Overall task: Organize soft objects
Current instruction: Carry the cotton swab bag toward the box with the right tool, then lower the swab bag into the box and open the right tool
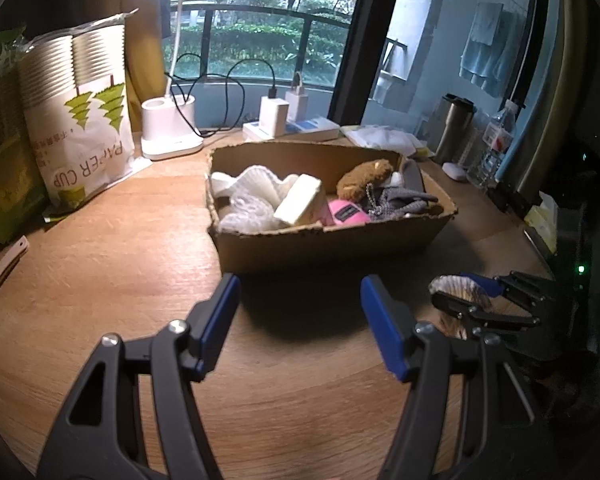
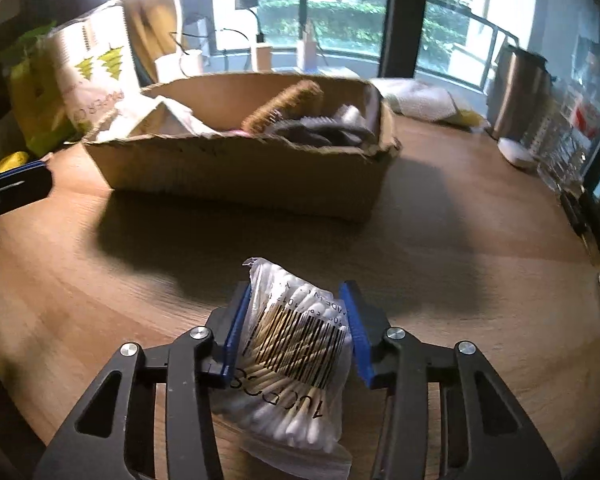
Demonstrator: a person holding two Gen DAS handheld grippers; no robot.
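Note:
A cardboard box (image 1: 320, 240) stands on the wooden desk and holds soft things: a white cloth (image 1: 260, 184), a cream sponge (image 1: 300, 200), a pink item (image 1: 346, 212), a brown plush toy (image 1: 364, 178) and a grey cloth (image 1: 404, 200). My left gripper (image 1: 298, 320) is open and empty, just in front of the box. My right gripper (image 2: 294, 328) is shut on a plastic bag of cotton swabs (image 2: 296, 344), held above the desk in front of the box (image 2: 240, 168). The right gripper with the bag also shows in the left wrist view (image 1: 468, 296).
A paper cup pack (image 1: 80, 120) and green bag (image 1: 0, 140) stand at the left. A white desk lamp base (image 1: 170, 128), chargers on a power strip (image 1: 292, 120), a steel tumbler (image 1: 454, 128) and a water bottle (image 1: 496, 140) line the back and right.

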